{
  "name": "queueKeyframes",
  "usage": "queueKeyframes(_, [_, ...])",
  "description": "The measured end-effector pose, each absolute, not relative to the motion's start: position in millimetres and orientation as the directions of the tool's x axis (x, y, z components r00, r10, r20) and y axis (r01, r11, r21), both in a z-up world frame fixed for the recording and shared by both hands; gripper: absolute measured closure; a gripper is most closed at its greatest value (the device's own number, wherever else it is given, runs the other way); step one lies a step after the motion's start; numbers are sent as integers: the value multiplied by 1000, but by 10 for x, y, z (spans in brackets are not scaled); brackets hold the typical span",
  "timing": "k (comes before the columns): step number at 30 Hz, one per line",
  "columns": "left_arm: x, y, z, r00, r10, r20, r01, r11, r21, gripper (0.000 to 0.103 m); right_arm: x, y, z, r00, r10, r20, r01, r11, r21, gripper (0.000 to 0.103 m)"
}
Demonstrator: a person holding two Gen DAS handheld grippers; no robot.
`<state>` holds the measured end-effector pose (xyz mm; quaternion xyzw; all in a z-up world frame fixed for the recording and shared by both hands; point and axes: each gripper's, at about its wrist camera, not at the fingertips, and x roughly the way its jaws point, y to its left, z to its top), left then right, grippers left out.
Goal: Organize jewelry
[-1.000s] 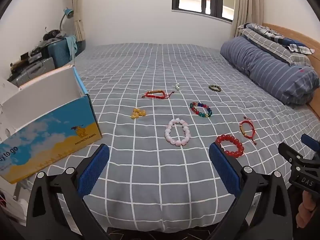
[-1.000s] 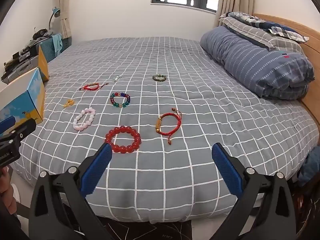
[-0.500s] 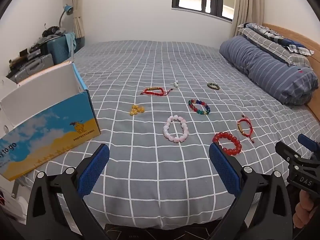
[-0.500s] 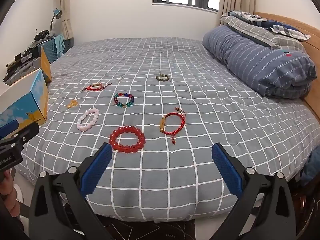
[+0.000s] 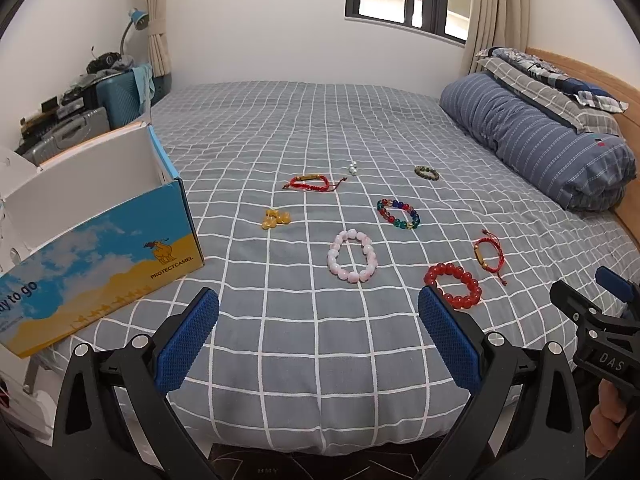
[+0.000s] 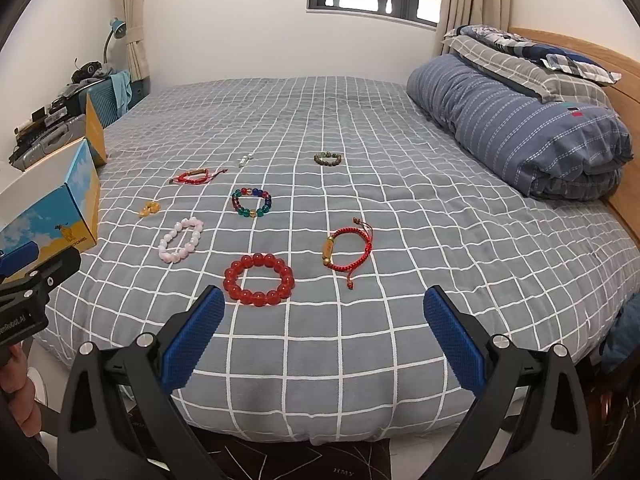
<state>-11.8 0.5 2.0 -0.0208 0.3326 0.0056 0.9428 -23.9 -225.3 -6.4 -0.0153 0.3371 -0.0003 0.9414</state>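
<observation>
Several bracelets lie on the grey checked bed (image 5: 320,344): a pink bead bracelet (image 5: 352,256), a red bead bracelet (image 6: 258,279), a multicolour bead bracelet (image 6: 251,202), a red cord bracelet (image 6: 347,251), another red cord bracelet (image 5: 310,183), a dark green bracelet (image 6: 328,159), yellow beads (image 5: 275,218) and small white pearls (image 5: 352,168). An open blue and yellow box (image 5: 100,248) stands at the bed's left edge. My left gripper (image 5: 318,336) and right gripper (image 6: 324,340) are both open and empty, held before the bed's near edge.
A rolled blue striped duvet (image 6: 532,136) and pillows lie along the wooden headboard on the right. Suitcases and clutter (image 5: 80,120) stand at the far left by a lamp. A window is in the back wall.
Both grippers have drawn back and risen slightly, so the bed's near edge shows more. No jewelry has moved. Both grippers stay open.
</observation>
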Motion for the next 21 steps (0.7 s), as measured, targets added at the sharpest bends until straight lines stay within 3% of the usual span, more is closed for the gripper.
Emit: queueKeyframes(21, [-82, 9, 3, 770, 12, -637, -31, 999, -19, 6, -202, -2213, -74, 767, -9, -642, -18, 999, -36, 7])
